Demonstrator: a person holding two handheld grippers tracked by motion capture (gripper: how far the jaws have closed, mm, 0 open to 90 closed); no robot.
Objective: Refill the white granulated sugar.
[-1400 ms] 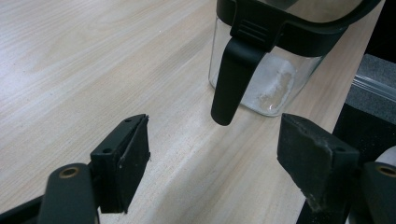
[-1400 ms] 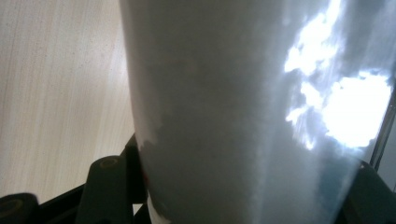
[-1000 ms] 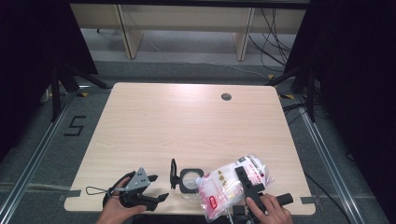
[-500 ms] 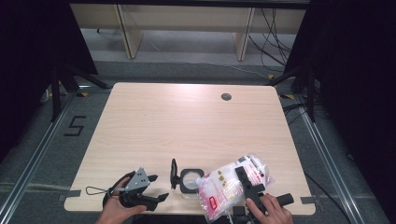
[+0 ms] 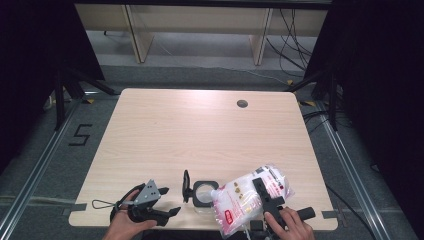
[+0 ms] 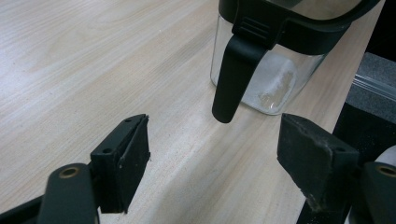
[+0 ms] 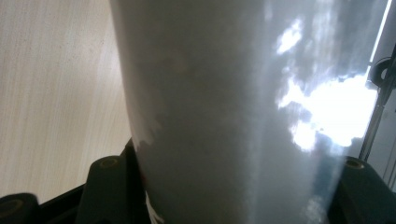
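Right gripper (image 5: 265, 197), held in the person's right hand (image 5: 290, 225), is clamped on a soft plastic bag (image 5: 250, 197) of white grains, with the jaws standing quite wide around the bag's body; in the right gripper view the bag (image 7: 224, 107) sits between both jaws. Just to the left of this gripper stands a glass jar (image 5: 204, 192) with a black rim and handle, and the bag leans over toward it. The left gripper (image 5: 162, 202) rests on the table (image 5: 200, 130) with its jaws apart and empty, pointing at the jar's handle (image 6: 236, 74). The judged risk is that the soft bag sags or slips in such a wide hold and spills grains beside the jar. Also, the jar is not held, so a push from the bag could tip it or slide it toward the near table edge.
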